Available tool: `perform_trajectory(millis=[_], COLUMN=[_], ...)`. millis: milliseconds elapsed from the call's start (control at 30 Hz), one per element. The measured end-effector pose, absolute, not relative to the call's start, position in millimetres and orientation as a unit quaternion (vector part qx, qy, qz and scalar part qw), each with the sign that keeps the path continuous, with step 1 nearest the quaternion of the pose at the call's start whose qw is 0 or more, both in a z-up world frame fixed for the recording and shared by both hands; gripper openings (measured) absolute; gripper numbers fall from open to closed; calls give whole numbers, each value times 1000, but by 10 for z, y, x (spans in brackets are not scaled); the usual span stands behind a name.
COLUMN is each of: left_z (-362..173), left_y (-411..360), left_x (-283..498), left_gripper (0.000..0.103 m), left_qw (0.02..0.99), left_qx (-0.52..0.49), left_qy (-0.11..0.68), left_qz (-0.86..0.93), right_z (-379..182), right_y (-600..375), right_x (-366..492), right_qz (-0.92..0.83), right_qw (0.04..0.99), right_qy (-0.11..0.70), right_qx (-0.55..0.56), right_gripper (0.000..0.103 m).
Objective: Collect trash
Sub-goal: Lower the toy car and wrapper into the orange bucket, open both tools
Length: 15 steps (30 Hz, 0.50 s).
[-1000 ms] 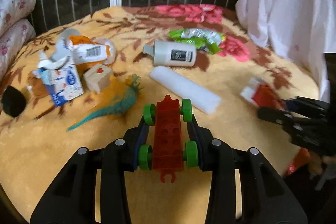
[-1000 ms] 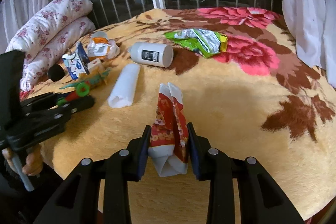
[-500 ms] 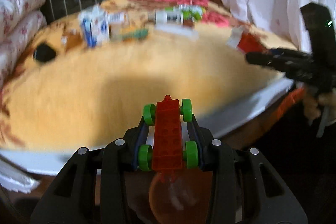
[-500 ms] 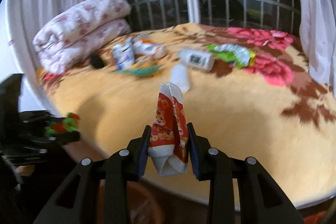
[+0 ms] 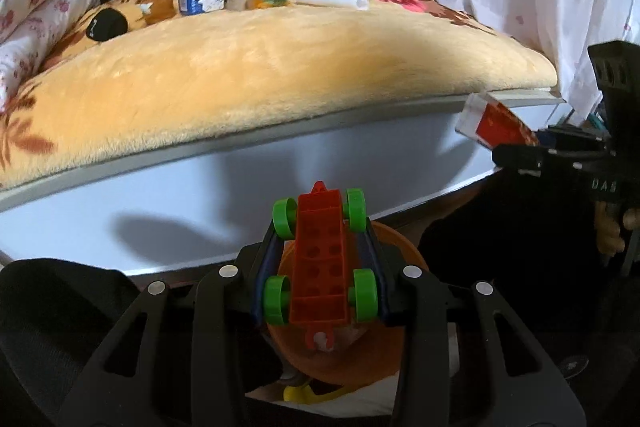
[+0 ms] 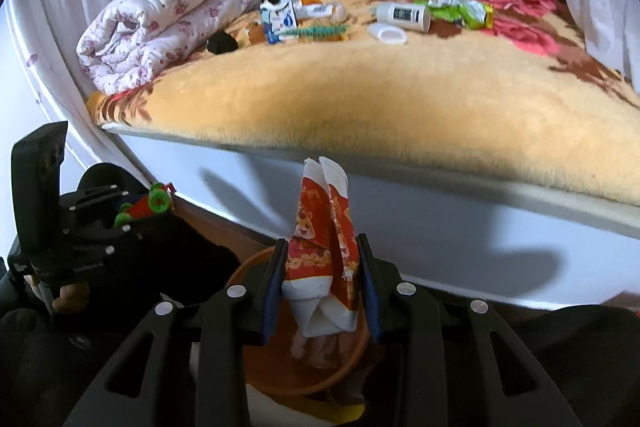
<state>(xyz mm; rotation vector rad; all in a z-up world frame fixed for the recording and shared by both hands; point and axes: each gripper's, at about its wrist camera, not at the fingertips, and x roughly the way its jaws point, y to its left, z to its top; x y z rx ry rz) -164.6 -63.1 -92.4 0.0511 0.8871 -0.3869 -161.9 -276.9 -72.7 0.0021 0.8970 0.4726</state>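
Left tongs (image 5: 320, 247): clenched on a red toy car (image 5: 319, 267) with four green wheels, held between the two fingers.
Right tongs (image 6: 322, 267): clenched on one red-and-white wrapper (image 6: 324, 255), folded flat, pinched at its lower half.
Wrapper position: below the bed edge, directly above an orange bin (image 6: 260, 363); top end projects past the fingertips.
Wrapper axis: long axis runs along the fingers, pointing forward toward the bed.
Toy car axis: lengthwise along the fingers, nose forward; it too sits over the orange bin (image 5: 400, 347).
Bed: yellow flowered blanket (image 6: 360, 99) over a white frame (image 6: 440, 227).
Items on blanket, far side: one torn blue-and-white carton (image 6: 280, 17), one white bottle (image 6: 404, 15) lying on its side, one green wrapper (image 6: 464, 11), one white tube (image 6: 388, 35), one teal toy lizard (image 6: 316, 31), one black object (image 6: 222, 43).
Bedding: one rolled flowered quilt (image 6: 160, 19), at the left end of the bed.
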Motion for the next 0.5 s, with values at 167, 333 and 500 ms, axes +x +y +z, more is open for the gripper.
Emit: perform_trajectory(millis=[167,333,500], left_z=[-1042,-1271,-1605], left_y=[-658,-722,-830], left_x=[-1581,-1468,-1293], left_gripper=[37,38,38], left_qw=[878,861,835], left_qx=[27,37,42], left_qy=[440,469,508], left_qz=[-184,-193,-207], right_z=[-923,-1237,-1598], right_y=[-2677,-2585,-2434], right_x=[-1514,-1374,-1221], right_qz=[241,252,264], right_qw=[857,832,806], right_qy=[456,493,529], right_qx=[-15,-26,-28], right_gripper=[34,34,34])
